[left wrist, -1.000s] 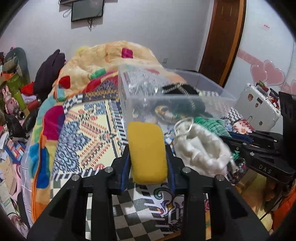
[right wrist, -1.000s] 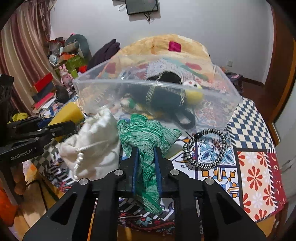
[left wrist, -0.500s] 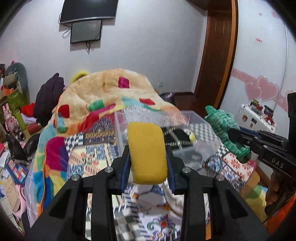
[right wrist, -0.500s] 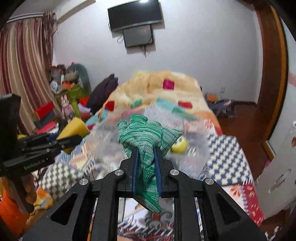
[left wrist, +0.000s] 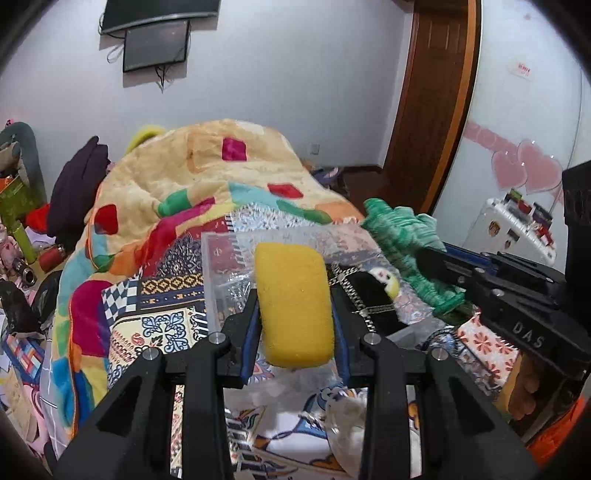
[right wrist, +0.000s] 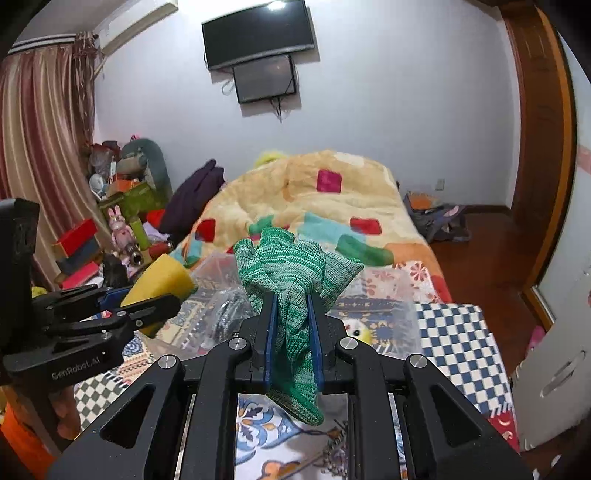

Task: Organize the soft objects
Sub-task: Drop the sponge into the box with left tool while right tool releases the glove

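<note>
We've got the yellow sponge [left wrist: 293, 306] and green cloth [right wrist: 291, 291] clamped in our jaws, neither binned yet; clear bin [left wrist: 221, 280] already holds some stuff.

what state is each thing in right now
left gripper: shut on yellow sponge, held up
right gripper: shut on green knit cloth, cloth hanging down
clear plastic bin: open, on bed, items inside
wall tv: off

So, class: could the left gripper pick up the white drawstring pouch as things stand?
Probably not: the left gripper is already shut on the yellow sponge, so its fingers are full. The white pouch lies below them on the bed.
</note>
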Available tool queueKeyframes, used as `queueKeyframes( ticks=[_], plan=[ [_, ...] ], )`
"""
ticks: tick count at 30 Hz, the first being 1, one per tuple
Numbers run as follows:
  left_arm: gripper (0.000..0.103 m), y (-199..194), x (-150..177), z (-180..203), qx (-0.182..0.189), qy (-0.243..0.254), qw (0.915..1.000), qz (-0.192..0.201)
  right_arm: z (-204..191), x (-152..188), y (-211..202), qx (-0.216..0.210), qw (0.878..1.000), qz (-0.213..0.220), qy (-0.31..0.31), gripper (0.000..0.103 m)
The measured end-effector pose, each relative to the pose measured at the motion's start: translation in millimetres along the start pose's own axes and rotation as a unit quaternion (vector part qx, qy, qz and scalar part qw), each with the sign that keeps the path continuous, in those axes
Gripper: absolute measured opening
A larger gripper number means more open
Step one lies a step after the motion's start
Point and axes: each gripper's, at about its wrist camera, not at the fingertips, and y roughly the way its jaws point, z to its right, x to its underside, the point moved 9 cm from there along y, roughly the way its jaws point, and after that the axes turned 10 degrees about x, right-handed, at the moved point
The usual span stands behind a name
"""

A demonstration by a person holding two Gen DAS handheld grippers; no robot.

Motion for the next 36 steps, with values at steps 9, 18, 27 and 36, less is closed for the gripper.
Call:
queueKeyframes(
  ticks=[9, 18, 27, 36],
  plan=[
    [0.034, 39, 10, -7, -0.01, 0.003, 0.999, -0.043, 5, 18, 32, 0.008, 0.998, -0.056, 0.002, 0.016],
    [0.047, 39, 12, -7, -0.015, 0.004, 0.9986, -0.05, 9, 17, 28, 0.018, 0.998, -0.06, -0.008, 0.029],
    [0.073, 6, 4, 8, -0.018, 0.018, 0.9996, -0.01, 18, 10, 0, 0.041, 0.999, -0.029, -0.016, 0.062],
    [0.096, -24, 18, 35, 0.003, 0.032, 0.9995, 0.008, 40, 11, -37, 0.069, 0.998, 0.007, -0.01, 0.082]
  ],
)
